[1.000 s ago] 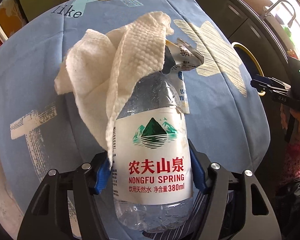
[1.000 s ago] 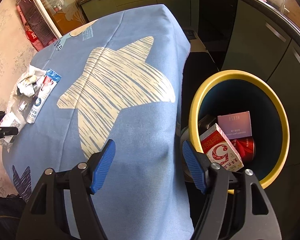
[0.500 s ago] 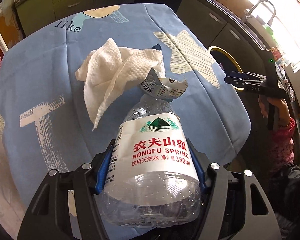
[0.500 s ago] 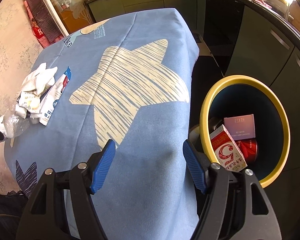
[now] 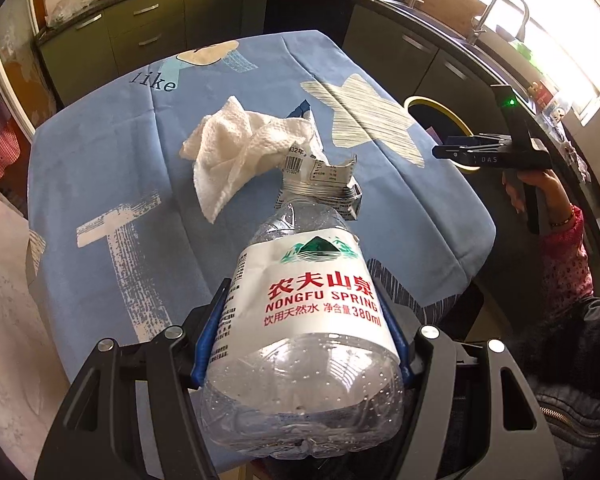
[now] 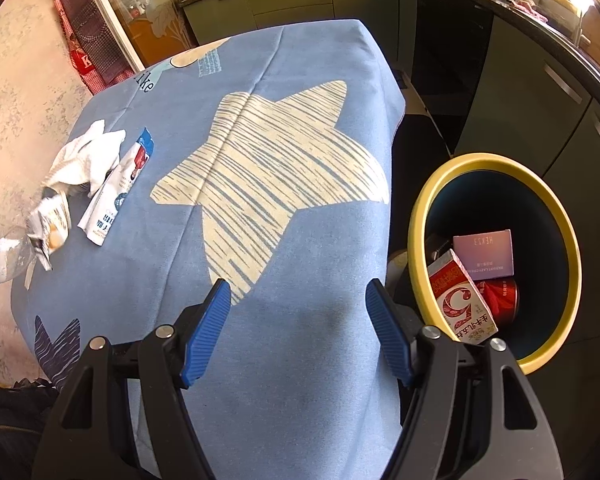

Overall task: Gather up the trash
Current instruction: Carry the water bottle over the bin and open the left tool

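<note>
above the table's near edge your left gripper clamps the bottle across its body, neck pointing away — the bin lies off right, beside your empty, wide-open right gripper.

bottle "NONGFU SPRING 380ml", tablecloth "like"

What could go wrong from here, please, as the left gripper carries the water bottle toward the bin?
1. A crumpled wrapper sits loosely in the neck of the water bottle, so it may drop onto the tablecloth on the way.
2. The left gripper clamps thin, flexible plastic, which could buckle and slip.
3. The bin stands off the table's far side, and the open right gripper hovers near that path, so the two might collide.
</note>
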Tool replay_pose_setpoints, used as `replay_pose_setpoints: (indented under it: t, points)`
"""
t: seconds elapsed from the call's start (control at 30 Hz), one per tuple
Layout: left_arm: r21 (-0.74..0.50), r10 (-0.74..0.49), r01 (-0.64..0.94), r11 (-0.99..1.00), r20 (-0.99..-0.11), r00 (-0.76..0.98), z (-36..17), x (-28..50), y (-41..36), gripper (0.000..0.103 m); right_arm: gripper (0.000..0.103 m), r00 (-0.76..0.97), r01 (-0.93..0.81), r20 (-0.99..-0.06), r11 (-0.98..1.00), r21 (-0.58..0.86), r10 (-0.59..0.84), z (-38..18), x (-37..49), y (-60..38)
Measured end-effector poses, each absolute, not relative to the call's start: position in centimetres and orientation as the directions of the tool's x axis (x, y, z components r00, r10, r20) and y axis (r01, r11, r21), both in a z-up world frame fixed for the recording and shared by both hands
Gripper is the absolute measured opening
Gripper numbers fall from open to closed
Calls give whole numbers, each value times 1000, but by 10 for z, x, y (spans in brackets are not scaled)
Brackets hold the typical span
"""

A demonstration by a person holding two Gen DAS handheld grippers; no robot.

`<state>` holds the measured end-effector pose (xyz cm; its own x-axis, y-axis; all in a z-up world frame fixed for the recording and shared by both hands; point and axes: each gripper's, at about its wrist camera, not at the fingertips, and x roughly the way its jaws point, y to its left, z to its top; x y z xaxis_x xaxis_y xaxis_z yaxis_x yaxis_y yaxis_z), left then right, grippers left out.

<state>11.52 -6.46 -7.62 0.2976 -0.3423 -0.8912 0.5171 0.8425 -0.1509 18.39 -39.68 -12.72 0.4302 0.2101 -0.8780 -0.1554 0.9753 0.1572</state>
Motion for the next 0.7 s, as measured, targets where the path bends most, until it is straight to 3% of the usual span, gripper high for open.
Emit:
replay_pose_setpoints:
  t: [0.43, 0.7]
  points:
    - [-154, -398, 519, 841, -826, 399, -31, 102, -44, 65, 66, 440, -161, -873, 975, 153, 210, -123, 181, -395]
    - [-161, -485, 633, 757, -787, 381, -14, 126, -99, 65, 66, 511, -72, -844, 987, 146, 163, -101, 164, -435]
